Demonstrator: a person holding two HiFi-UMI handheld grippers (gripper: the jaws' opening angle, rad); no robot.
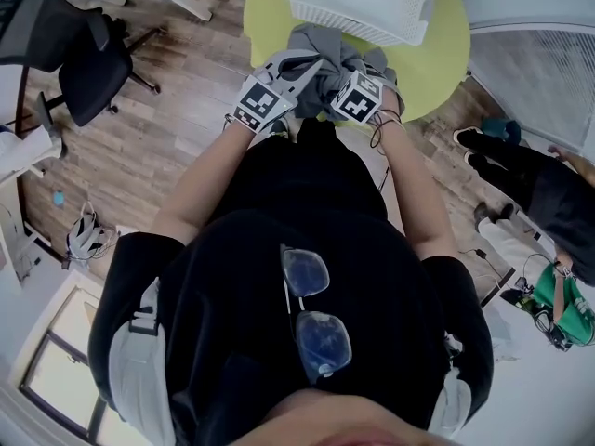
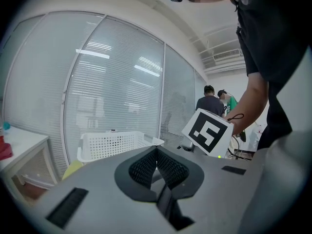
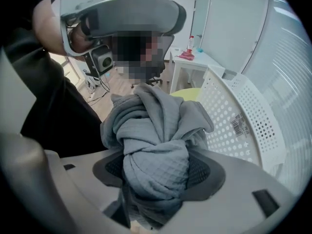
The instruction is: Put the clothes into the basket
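Clothes: grey waffle bundle was clamped between right gripper pads, at yellow-green desk edge, near white basket. Left gripper was closed, empty. Head view: jaws were hidden under marker cubes, basket cut at top. Wood floor, glass partitions.

**Left tool closed, basket ahead**

The left tool is pressing its dark ribbed pads together at the tips, with nothing showing between them. Beyond it, a white perforated basket is sitting on a yellow-green tabletop. Just right of the jaws, a marker cube is tilting toward the camera. A person's forearm is reaching down behind it, with a dark band around the wrist. Glass walls with blinds are filling the background, and two people are standing far off.
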